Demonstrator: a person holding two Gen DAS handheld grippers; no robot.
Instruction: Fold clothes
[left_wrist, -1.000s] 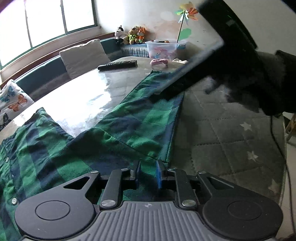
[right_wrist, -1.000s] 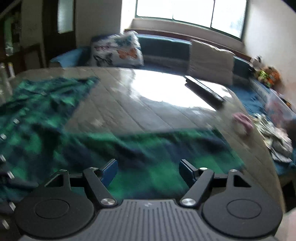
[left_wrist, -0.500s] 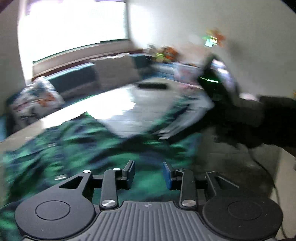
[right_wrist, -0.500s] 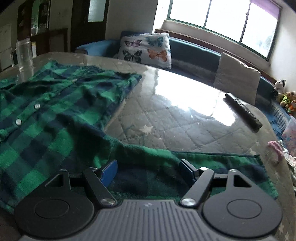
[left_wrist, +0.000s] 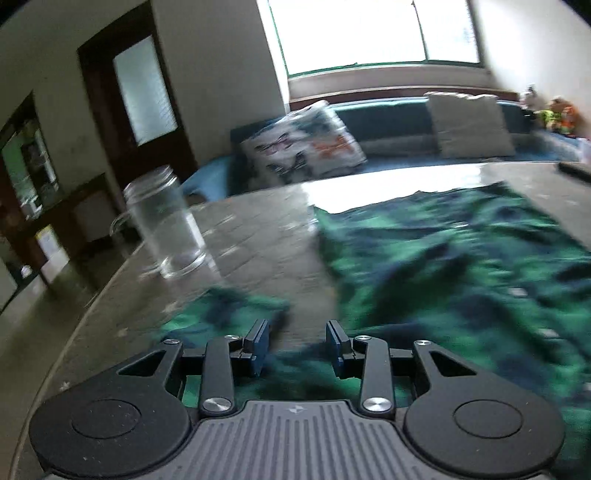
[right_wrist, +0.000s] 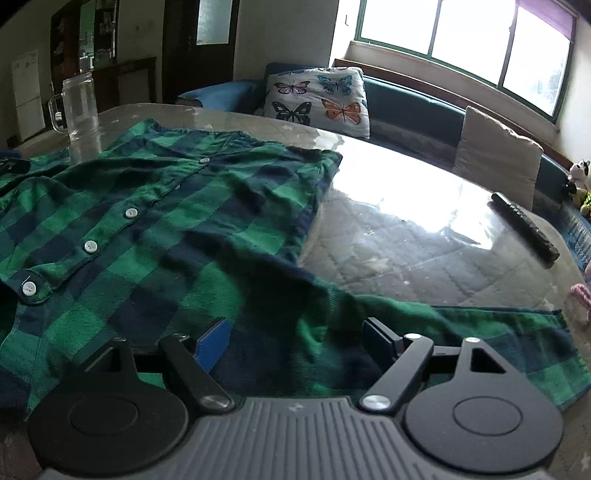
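A green and navy plaid button shirt lies spread on the glass-topped table, one sleeve stretched toward the right. My right gripper hovers over the spot where that sleeve joins the body. Its jaws are opening wide, and nothing is pinched between them. In the blurred left wrist view the shirt fills the right side and a loose flap of it lies ahead. My left gripper is open just above the cloth, with nothing between its pads.
A clear glass mug stands on the table near the shirt's far left end. A black remote lies at the right. A butterfly pillow and a beige cushion sit on the bench behind.
The left gripper has swung left across the shirt to the end by the glass mug, its jaws spreading from nearly shut. The right gripper shifted toward the shirt's body and its jaws widened.
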